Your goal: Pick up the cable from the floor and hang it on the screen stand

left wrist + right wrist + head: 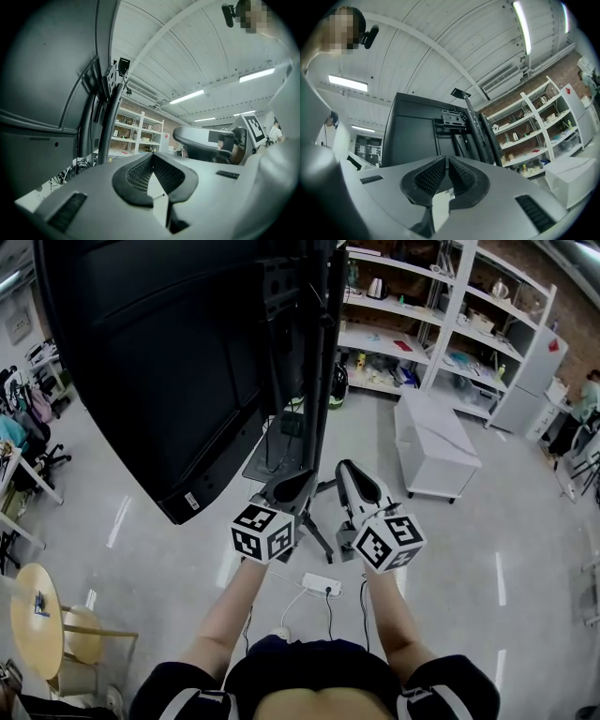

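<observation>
Left forearm (225, 615): bare, extended forward from the torso
Right forearm (396, 620): bare, extended forward alongside the left
Left gripper (300, 482): held about level, jaws closed tip to tip, nothing between its pads (136, 174)
Right gripper (350, 472): just beside the left, nose tilted slightly upward, jaws drawn together to a thin slit, nothing in it
Spacing: grippers side by side, not touching

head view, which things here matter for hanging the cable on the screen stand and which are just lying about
For the job: screen stand; power strip with cables on the floor, likely the cable meant; left gripper; right gripper.

Just lying about: white cabinet; shelves; round table.
</observation>
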`<state>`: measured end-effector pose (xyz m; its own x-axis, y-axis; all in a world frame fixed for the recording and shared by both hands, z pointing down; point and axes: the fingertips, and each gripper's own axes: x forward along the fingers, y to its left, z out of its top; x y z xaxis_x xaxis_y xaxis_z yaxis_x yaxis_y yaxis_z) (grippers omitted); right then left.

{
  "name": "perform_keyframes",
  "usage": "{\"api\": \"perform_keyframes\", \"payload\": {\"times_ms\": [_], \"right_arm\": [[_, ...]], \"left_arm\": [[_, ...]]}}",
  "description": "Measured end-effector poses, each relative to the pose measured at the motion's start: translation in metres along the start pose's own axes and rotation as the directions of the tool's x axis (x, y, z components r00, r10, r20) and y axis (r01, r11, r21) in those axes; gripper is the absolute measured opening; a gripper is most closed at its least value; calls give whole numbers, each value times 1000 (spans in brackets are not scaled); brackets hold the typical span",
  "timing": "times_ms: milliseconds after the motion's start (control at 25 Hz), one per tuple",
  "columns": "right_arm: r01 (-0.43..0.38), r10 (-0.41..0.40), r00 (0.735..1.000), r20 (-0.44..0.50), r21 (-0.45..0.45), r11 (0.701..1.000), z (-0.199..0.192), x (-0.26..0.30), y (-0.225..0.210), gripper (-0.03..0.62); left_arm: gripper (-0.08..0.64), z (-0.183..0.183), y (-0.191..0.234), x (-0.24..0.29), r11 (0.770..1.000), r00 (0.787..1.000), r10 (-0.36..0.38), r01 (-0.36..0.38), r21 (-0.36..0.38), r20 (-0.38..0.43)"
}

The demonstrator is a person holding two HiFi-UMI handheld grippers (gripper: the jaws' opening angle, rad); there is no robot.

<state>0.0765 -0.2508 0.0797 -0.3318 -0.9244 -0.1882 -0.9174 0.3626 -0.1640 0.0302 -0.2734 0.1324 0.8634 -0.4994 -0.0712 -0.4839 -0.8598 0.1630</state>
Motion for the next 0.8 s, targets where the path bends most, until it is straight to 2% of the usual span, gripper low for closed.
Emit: {"api": "perform_keyframes", "payload": {"times_ms": [200,400,800], "right_arm": [[4,-3,999,-32,42,999,-26,-18,19,29],[3,-1,998,-66,22,1000,-41,-29,35,27],[21,-19,998,-64,26,999,-45,-31,39,23]], "left_arm": [[8,-19,-7,-14,999,1000,20,-20,-25,-7],[8,-38,-14,-30,998,998,55,-56,-43,-26],[8,-50,-13,-41,995,996,70,-73,-69,-49]]}}
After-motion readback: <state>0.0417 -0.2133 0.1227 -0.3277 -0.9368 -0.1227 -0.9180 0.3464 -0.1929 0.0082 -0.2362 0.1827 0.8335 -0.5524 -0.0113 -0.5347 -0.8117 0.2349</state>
